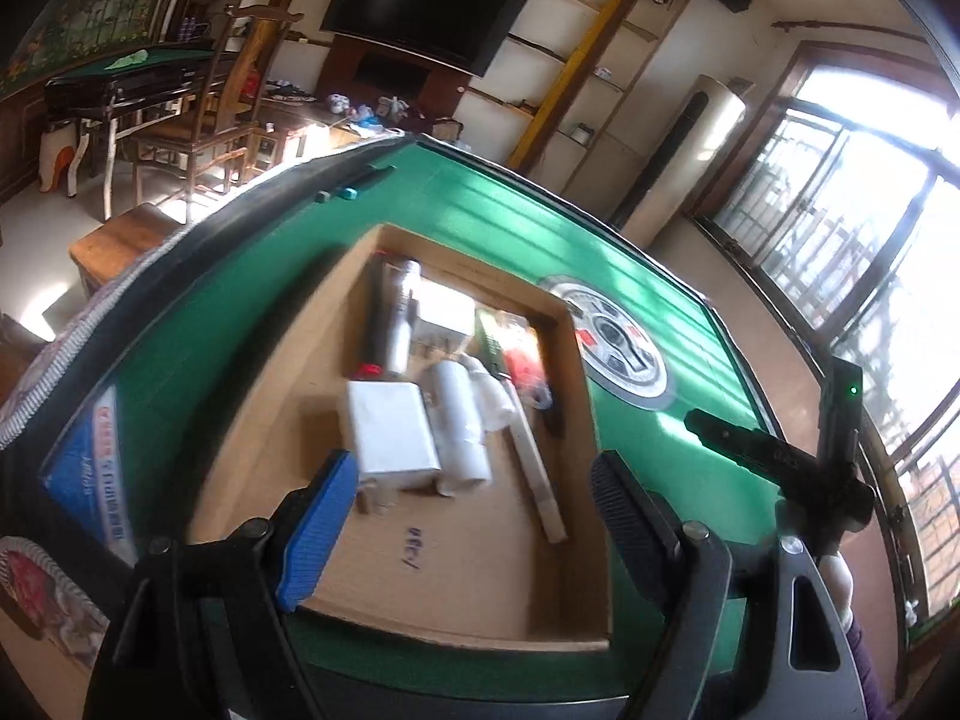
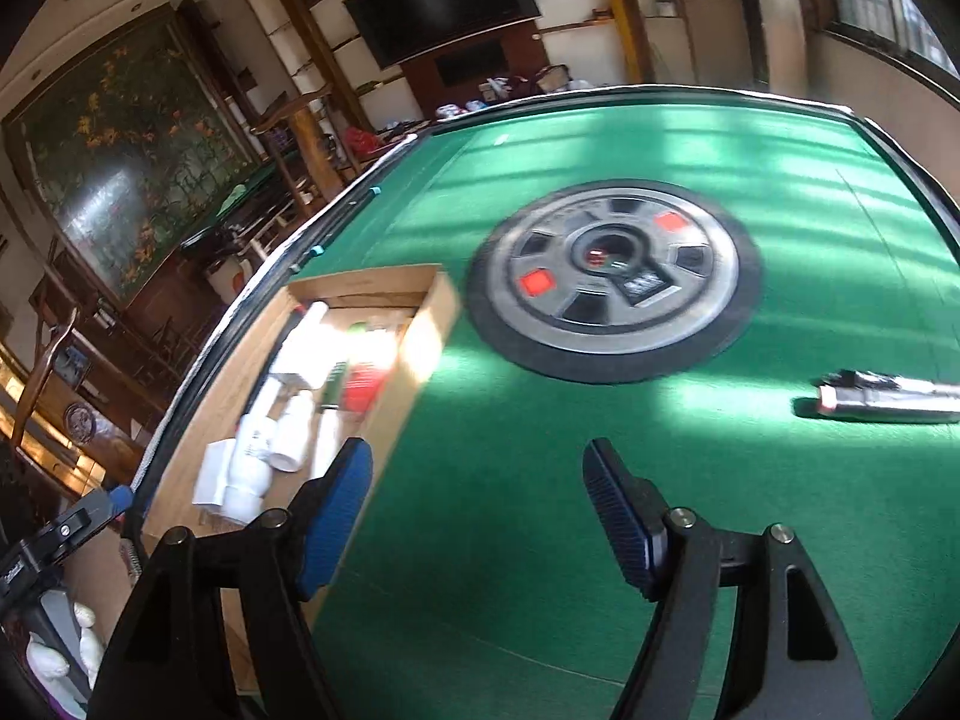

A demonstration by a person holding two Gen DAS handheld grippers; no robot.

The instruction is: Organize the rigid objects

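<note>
A shallow cardboard box [image 1: 456,570] lies on the green table and holds a white flat box [image 1: 393,429], a white bottle [image 1: 459,420], a long pale stick [image 1: 537,468], tubes and a red item. My left gripper [image 1: 471,492] is open and empty above the box's near end. My right gripper [image 2: 477,480] is open and empty over bare green felt, right of the box [image 2: 420,324]. A silver pen-like cylinder [image 2: 888,399] lies on the felt at the right, apart from the right gripper.
The table's round grey centre console [image 2: 612,282] sits beyond the right gripper. A blue printed packet [image 1: 99,480] lies left of the box near the table's raised edge. Chairs, a second table and a TV wall stand behind. The other gripper's body [image 1: 780,456] shows at right.
</note>
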